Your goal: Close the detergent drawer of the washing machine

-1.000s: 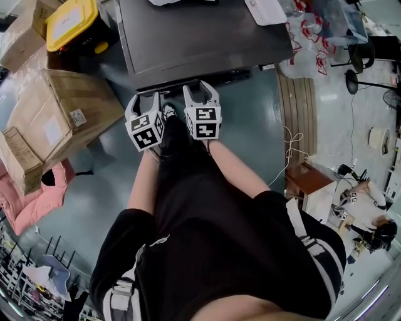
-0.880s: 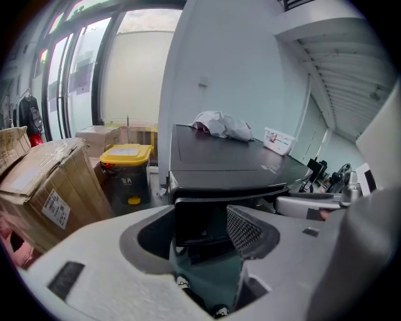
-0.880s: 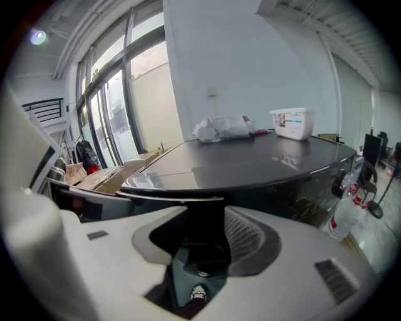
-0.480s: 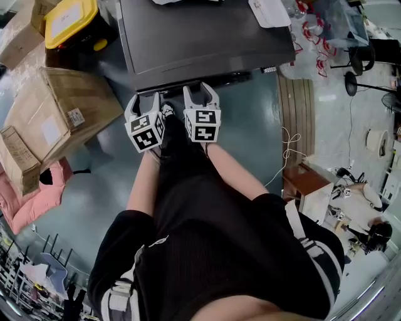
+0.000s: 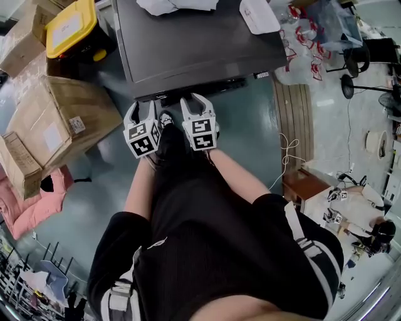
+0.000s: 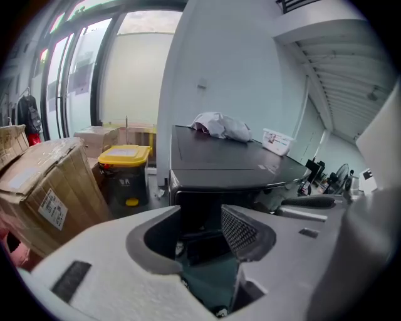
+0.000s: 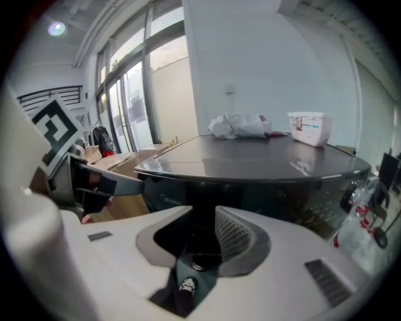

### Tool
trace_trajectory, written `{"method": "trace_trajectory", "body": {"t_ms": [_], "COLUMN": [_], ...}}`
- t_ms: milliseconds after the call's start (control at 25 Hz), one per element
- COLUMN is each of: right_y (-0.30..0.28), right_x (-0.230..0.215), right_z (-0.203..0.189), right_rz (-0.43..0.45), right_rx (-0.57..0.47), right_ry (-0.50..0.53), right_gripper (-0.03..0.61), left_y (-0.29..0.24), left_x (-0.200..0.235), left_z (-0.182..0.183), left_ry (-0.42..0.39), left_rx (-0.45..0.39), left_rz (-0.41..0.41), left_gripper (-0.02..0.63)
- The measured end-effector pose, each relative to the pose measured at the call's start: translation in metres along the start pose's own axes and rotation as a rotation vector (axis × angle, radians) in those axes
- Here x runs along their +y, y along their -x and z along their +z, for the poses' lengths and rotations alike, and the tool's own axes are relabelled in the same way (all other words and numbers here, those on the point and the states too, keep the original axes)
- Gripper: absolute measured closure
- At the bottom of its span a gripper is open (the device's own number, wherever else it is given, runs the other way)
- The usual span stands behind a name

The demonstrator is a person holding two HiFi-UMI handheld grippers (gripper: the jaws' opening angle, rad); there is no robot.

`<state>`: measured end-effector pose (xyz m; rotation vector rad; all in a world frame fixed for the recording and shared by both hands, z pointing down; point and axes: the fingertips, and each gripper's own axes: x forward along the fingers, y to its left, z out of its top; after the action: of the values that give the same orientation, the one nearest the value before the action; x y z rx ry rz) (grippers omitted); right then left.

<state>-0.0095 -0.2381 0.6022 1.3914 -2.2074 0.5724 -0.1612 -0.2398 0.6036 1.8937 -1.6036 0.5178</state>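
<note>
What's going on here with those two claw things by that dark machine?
A person stands at a dark washing machine with a gripper in each hand. The left gripper and the right gripper are side by side at its front top edge. Both sets of jaws have just been closing a little but are apart, gripping nothing; only the machine's dark front shows between them.

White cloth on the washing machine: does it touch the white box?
Apart. The head view shows bare washing machine top between the white cloth and the white box.
</note>
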Motion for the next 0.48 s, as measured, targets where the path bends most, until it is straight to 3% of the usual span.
{"method": "trace_trajectory", "body": {"t_ms": [120,280,360,480], "right_y": [0.016,0.041,0.054,0.078], "right_x": [0.003,0.005,0.012,0.026], "right_z": [0.001,0.000,-0.007,-0.020], "right_rz": [0.044,0.075,0.099,0.149], "right_rx": [-0.016,-0.014,-0.008,-0.013], "right_ry": [0.107,0.214,0.249,0.250], "right_gripper": [0.513,0.549,0.571,0.572], "left_y": [0.009,0.030,0.042,0.067], "left_x": [-0.013,-0.037,-0.051,-0.064], "left_z": [-0.016,-0.039,-0.048,-0.061], "left_ry": [-0.005,-0.017,-0.034,-0.047], "left_rx": [0.021,0.039,0.040,0.032], "left_rz": [-0.038,-0.099,-0.128,-0.141], "left_gripper": [0.433,0.499,0.513,0.593]}}
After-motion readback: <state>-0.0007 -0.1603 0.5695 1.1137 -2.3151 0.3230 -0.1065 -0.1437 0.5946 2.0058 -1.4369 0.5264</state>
